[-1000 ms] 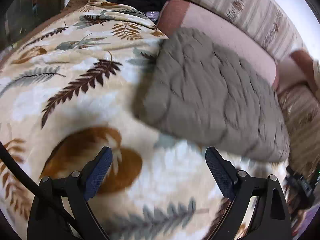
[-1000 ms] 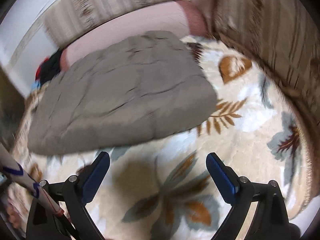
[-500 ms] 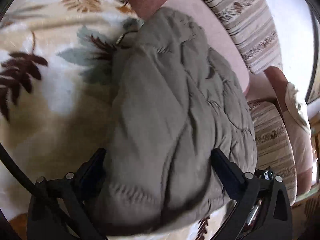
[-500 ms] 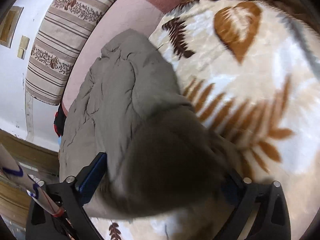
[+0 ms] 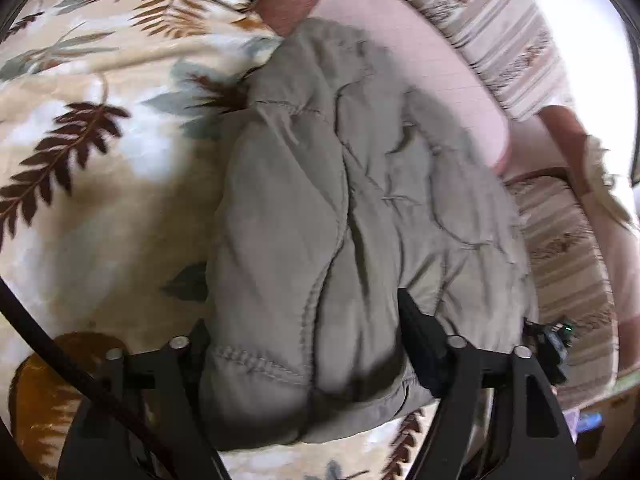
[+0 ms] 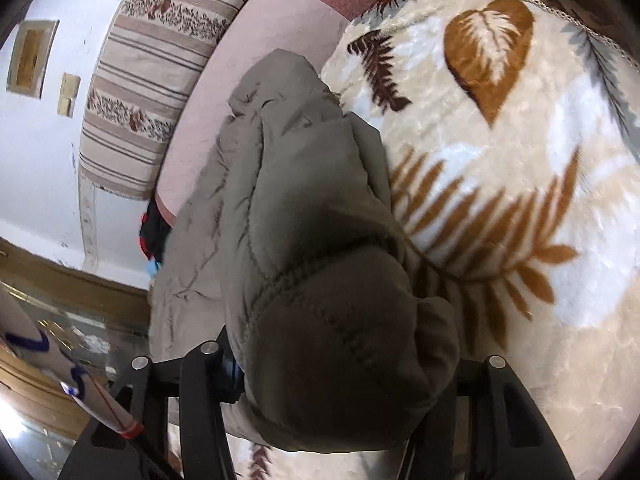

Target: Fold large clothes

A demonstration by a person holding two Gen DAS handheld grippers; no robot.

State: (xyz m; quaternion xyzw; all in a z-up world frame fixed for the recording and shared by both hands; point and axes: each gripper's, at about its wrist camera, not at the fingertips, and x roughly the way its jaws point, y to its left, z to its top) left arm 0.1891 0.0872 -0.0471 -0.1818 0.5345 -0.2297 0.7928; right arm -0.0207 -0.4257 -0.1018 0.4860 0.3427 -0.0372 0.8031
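Left gripper point(image 5: 304, 344) clenched on padded grey jacket point(image 5: 360, 184), lower centre of frame; right gripper point(image 6: 344, 364) likewise. Soft, bulky, springy: grip stitched hem.

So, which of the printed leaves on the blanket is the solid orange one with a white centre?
It is the heart-shaped leaf at the top right of the right wrist view on the blanket. The other leaves are thin feathery fronds, such as the dark brown one beside it.

We've got a leaf-print blanket point(image 6: 500, 184) spread ahead of the fingers, a pink sofa seat point(image 5: 404, 36) beyond it, striped back cushions point(image 6: 156, 76) further off, and a white wall point(image 6: 36, 152) behind.
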